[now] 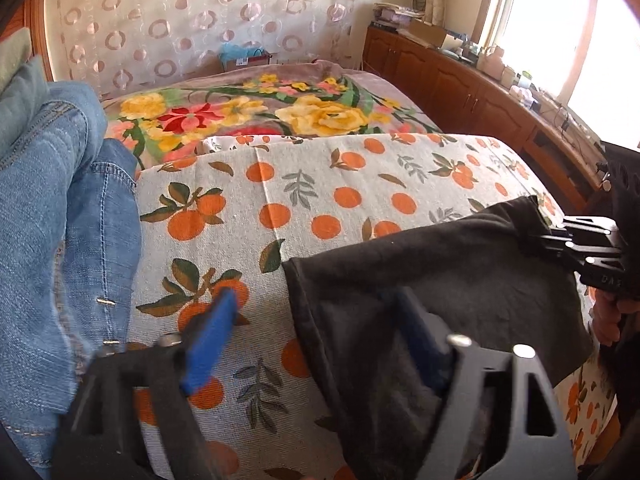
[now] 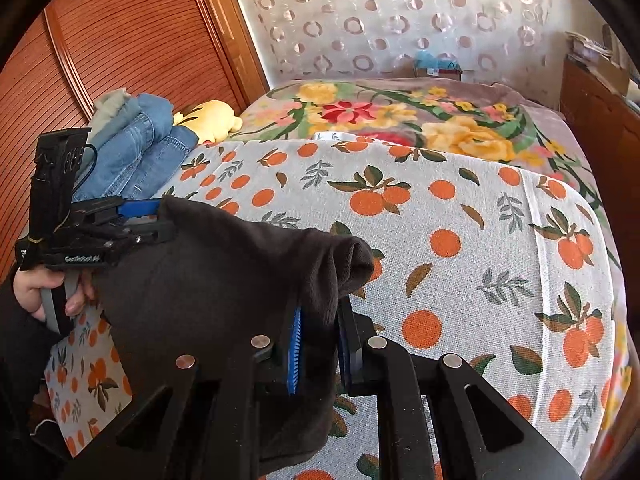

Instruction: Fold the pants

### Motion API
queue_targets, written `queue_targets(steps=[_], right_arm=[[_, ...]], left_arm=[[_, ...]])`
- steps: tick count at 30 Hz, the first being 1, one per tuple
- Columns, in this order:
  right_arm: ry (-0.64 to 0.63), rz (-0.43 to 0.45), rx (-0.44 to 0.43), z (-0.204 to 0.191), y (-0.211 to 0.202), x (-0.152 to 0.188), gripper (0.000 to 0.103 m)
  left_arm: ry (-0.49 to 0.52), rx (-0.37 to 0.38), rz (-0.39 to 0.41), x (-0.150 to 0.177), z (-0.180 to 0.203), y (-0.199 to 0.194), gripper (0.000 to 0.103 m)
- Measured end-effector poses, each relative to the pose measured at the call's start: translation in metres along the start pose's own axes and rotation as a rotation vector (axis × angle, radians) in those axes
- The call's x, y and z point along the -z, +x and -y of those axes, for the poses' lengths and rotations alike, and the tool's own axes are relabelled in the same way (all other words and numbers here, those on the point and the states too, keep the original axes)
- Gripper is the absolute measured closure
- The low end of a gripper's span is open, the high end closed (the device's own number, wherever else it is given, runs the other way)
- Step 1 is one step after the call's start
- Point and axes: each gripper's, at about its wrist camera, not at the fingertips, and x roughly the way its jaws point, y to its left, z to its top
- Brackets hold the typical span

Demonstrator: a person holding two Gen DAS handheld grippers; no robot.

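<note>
Black pants (image 1: 440, 280) lie bunched on the orange-print bedsheet (image 1: 320, 200), lifted at one end. My left gripper (image 1: 316, 294) stands wide open; its left blue finger (image 1: 212, 340) is over the bare sheet and its right finger sits at the pants' near edge without pinching it. In the right wrist view my right gripper (image 2: 320, 306) is shut on a fold of the black pants (image 2: 220, 280), cloth squeezed between the blue pads (image 2: 294, 352). The right gripper (image 1: 536, 236) also shows at the pants' far corner in the left wrist view. The left gripper (image 2: 164, 218) appears open at the pants' left end.
A stack of folded blue jeans (image 1: 60, 200) sits at the sheet's left side, with a yellow plush toy (image 2: 208, 120) behind it. A floral blanket (image 1: 240, 112) covers the far bed. A wooden cabinet (image 1: 460, 80) runs along the right under a window. A wooden wardrobe (image 2: 120, 40) stands left.
</note>
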Motion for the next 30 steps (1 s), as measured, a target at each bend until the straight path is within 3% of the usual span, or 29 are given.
queue_targets(steps=[9, 16, 18, 24, 26, 30], right_arm=[[0.002, 0.009, -0.013, 0.003, -0.002, 0.002, 0.088], [0.002, 0.006, -0.01, 0.003, -0.002, 0.002, 0.087], [0.006, 0.001, -0.009, 0.004, -0.002, 0.001, 0.079], [0.013, -0.003, -0.016, 0.006, 0.005, -0.006, 0.071], [0.019, -0.003, -0.017, 0.006, 0.006, -0.007, 0.071], [0.024, 0.002, -0.035, 0.004, 0.004, -0.005, 0.087]], left_arm=[[0.005, 0.0, 0.006, -0.002, 0.004, 0.002, 0.018], [0.012, 0.008, 0.024, -0.004, 0.004, 0.002, 0.046], [0.023, 0.005, 0.03, -0.004, 0.006, 0.003, 0.054], [0.022, 0.023, 0.036, -0.002, 0.007, 0.001, 0.075], [0.019, 0.054, 0.031, 0.0, 0.008, 0.0, 0.085], [0.029, 0.072, 0.046, 0.006, 0.012, -0.01, 0.089]])
